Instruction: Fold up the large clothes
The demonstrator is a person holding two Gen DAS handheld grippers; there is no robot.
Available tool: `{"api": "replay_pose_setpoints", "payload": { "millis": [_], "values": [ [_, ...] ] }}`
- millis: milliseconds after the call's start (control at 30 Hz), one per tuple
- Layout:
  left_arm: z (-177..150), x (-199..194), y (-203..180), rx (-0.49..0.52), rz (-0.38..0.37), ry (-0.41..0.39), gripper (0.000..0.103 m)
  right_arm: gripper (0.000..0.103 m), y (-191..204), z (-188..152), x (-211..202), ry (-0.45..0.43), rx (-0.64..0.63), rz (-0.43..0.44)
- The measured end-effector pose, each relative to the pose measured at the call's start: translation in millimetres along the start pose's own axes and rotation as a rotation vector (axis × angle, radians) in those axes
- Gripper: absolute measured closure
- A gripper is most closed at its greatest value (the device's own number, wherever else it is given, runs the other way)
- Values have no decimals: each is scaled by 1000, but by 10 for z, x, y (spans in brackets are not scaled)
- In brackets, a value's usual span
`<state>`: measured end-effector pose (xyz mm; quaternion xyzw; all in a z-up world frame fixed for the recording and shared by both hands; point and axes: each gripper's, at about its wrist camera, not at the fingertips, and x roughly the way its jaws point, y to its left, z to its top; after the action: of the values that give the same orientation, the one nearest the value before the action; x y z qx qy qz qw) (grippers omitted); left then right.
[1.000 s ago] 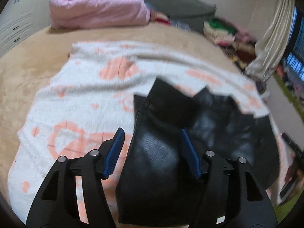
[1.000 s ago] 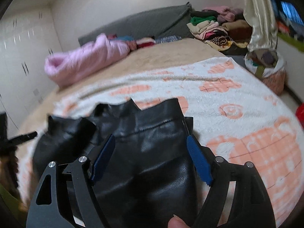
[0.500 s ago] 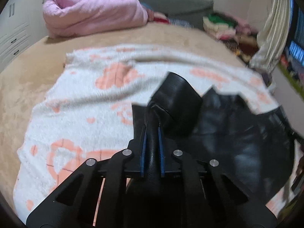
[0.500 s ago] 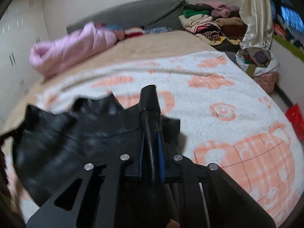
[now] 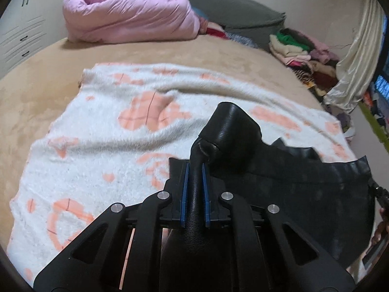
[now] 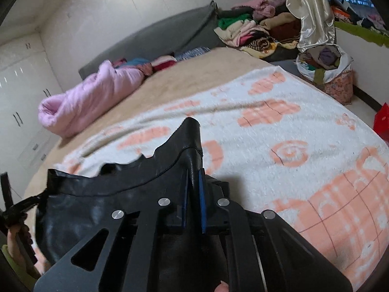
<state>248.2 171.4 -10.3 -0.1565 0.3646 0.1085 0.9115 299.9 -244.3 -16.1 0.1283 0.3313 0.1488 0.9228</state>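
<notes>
- Left wrist view: the left gripper (image 5: pixel 194 170) is clenched on a bunched fold of the black leather garment (image 5: pixel 304 194), whose lower part is hidden behind the gripper's frame. It lies on the white and orange blanket (image 5: pixel 97 146). A pink duvet (image 5: pixel 128 14) and a clothes pile (image 5: pixel 299 46) sit beyond.
- Right wrist view: the right gripper (image 6: pixel 193 177) pinches another fold of the garment (image 6: pixel 97 206), the cloth spreading left. A fingertip (image 6: pixel 222 287) is cut off at the bottom edge; a laundry bag (image 6: pixel 325 73) stands beside the bed.
</notes>
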Motion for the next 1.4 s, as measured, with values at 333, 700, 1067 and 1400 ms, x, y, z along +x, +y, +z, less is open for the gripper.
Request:
{"api": "replay_pose_setpoints", "payload": {
  "millis": [333,700,1067,1400],
  "values": [
    [-132,280,53,0,41,50,92,92,-132,-248,404,124,9,-91],
    [-149,250,17,29,83,72,82,64,-164,-313,410,156,19,-136],
    [-237,-110,271,-83,20,65,26,27,-198,-453,30,177,53,-80],
    [-618,-104,462,-204,-144,171,24,25,-181,-799,-263,253,105,9]
  ]
}}
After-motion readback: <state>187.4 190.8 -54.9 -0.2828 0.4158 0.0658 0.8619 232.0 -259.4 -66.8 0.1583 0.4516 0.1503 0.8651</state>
